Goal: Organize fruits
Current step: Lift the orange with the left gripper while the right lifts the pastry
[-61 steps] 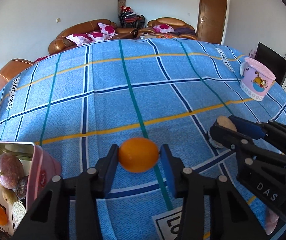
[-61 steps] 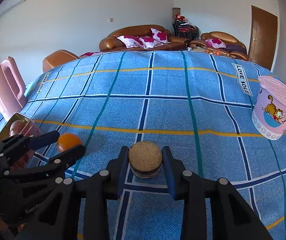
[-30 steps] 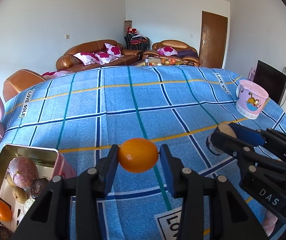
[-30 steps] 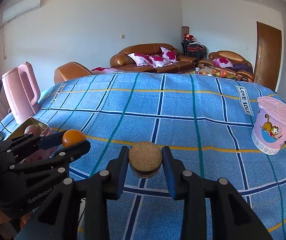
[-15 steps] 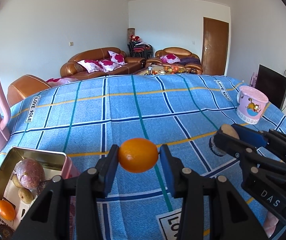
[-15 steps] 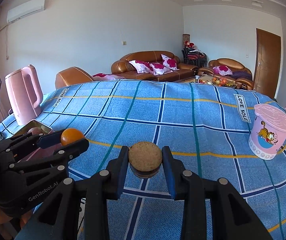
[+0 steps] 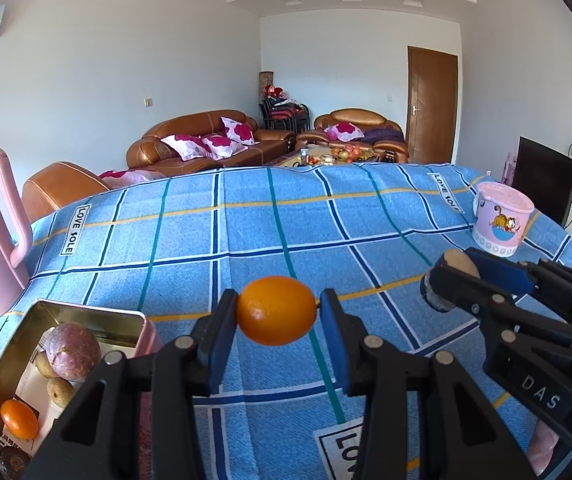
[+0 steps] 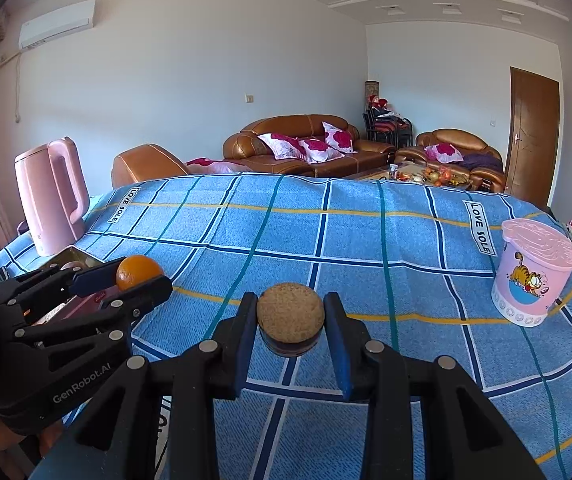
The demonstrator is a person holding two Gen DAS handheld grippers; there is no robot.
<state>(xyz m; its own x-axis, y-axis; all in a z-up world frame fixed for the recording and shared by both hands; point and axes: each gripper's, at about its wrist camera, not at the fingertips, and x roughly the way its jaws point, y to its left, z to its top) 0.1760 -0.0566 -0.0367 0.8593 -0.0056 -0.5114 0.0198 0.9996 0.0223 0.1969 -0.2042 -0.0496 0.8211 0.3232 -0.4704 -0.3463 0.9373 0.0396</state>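
Left wrist view: a smooth, glossy oval orange fruit (image 7: 277, 310) hangs above the blue checked cloth of the surface (image 7: 246, 232), clamped between the blue pads of the left tool (image 7: 278, 312), whose jaws stand narrow against the fruit's two ends. At lower left an open rectangular metal tin (image 7: 86, 314) holds a mottled purple round fruit (image 7: 72, 351), two small brownish fruits and another small orange one (image 7: 18, 418); the tin's near end is cut off by the frame. To the right, the right tool (image 7: 451, 276) grips a round tan-topped piece (image 7: 459, 263), mostly hidden by its fingers.

Right wrist view: the piece is a squat round thing with a rough tan top and dark brown underside (image 8: 289, 320); what kind of fruit it is cannot be told. The right tool (image 8: 289, 326) pinches it narrowly above the cloth. At left the left tool (image 8: 126, 276) holds the orange fruit (image 8: 138, 271) over the tin, which is largely hidden behind it.
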